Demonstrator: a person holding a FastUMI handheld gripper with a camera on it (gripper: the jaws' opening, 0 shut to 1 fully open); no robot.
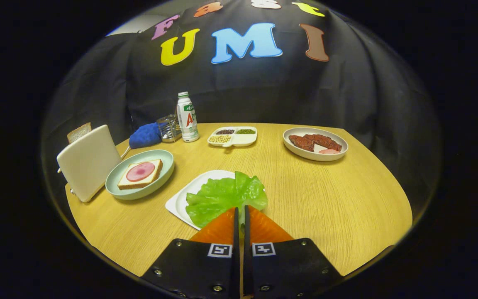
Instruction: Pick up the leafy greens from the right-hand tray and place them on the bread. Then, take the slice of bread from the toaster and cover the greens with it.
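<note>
A bright green lettuce leaf lies over a white square tray just ahead of my fingers. My gripper is shut on the leaf's near edge, and a sliver of green shows in the narrow gap between the fingers. To the left, beyond the tray, a pale green plate holds a slice of bread topped with a round of pink ham. Left of the plate stands a cream toaster, with a slice of bread sticking up out of its top.
At the back of the wooden table stand a white bottle, a small clear container and a blue cloth. A divided dish of beans and a plate of dark meat sit further right.
</note>
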